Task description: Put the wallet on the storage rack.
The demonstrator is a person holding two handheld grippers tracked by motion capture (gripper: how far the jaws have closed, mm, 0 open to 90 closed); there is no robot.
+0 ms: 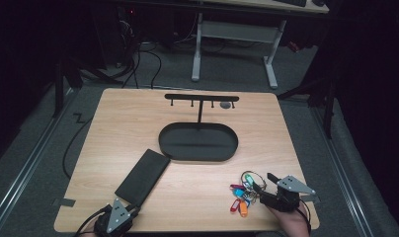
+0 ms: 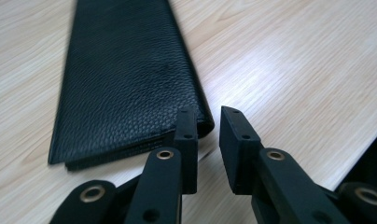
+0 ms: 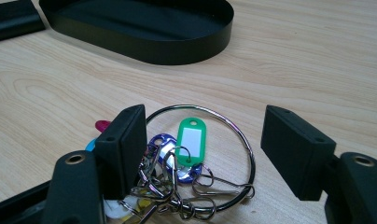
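Note:
A black leather wallet (image 1: pixel 142 177) (image 2: pixel 126 79) lies flat and slanted at the table's front left. My left gripper (image 1: pixel 132 208) (image 2: pixel 207 114) is at its near corner, jaws a narrow gap apart with only bare table between them. A large metal key ring (image 1: pixel 247 190) (image 3: pixel 245 140) with several coloured tags, one of them green (image 3: pixel 191 135), lies at the front right. Open wide, my right gripper (image 1: pixel 264 187) (image 3: pixel 203 116) straddles the ring. Its left jaw is close against the clips and tags, and its right jaw stands clear of the ring.
A black oval tray (image 1: pixel 160 140) (image 3: pixel 177 46) sits mid-table, with a black T-shaped hook rack (image 1: pixel 201 97) standing behind it; something small and grey (image 1: pixel 226 104) hangs from one hook. The table's front edge (image 2: pixel 359 158) runs just beside the left gripper.

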